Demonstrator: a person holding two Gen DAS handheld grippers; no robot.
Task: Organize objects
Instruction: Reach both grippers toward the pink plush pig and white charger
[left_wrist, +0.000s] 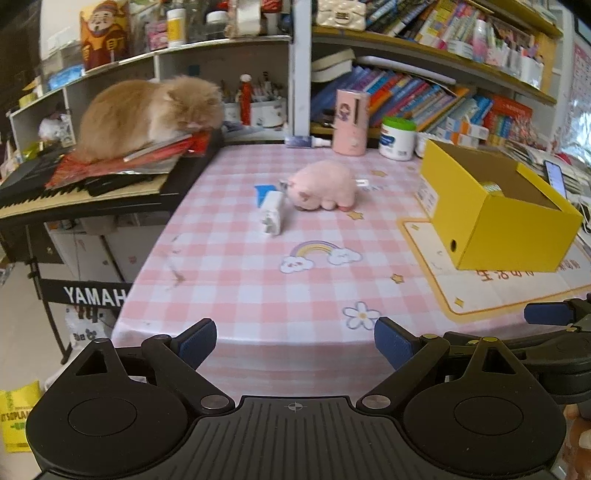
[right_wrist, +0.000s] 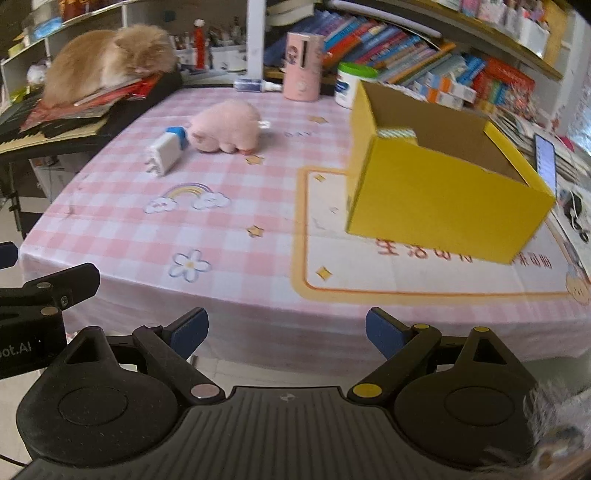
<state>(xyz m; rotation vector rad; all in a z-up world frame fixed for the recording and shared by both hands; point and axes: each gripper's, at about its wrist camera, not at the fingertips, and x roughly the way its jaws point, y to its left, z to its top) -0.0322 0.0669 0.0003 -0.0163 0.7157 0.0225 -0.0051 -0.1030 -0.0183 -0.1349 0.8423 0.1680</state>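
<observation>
Two grippers hang at the near edge of the table, both with their blue-padded jaws spread wide and nothing between them. The left gripper (left_wrist: 295, 341) points over the pink checked tablecloth (left_wrist: 229, 280); the right gripper (right_wrist: 287, 334) sits just beside it, its jaws over the cloth's near hem.

Farther in, toward the middle of the table, a white charger (right_wrist: 163, 150) with a blue end lies flat, its blue end touching the snout of a pink plush pig (right_wrist: 225, 127) that lies just to its right. A small white item (right_wrist: 265, 124) sits against the pig's far right side; what it is cannot be told.

To the right stands an open yellow box (right_wrist: 436, 199), resting on a printed mat (right_wrist: 406, 266) with an orange border. A roll of tape (left_wrist: 491, 187) shows inside the box against its wall.

At the far edge stand a pink cylinder (left_wrist: 350, 122) and a white tub with a green lid (left_wrist: 398, 138). On the far left, an orange cat (left_wrist: 147, 110) lies on red papers atop a keyboard (left_wrist: 55, 192).
</observation>
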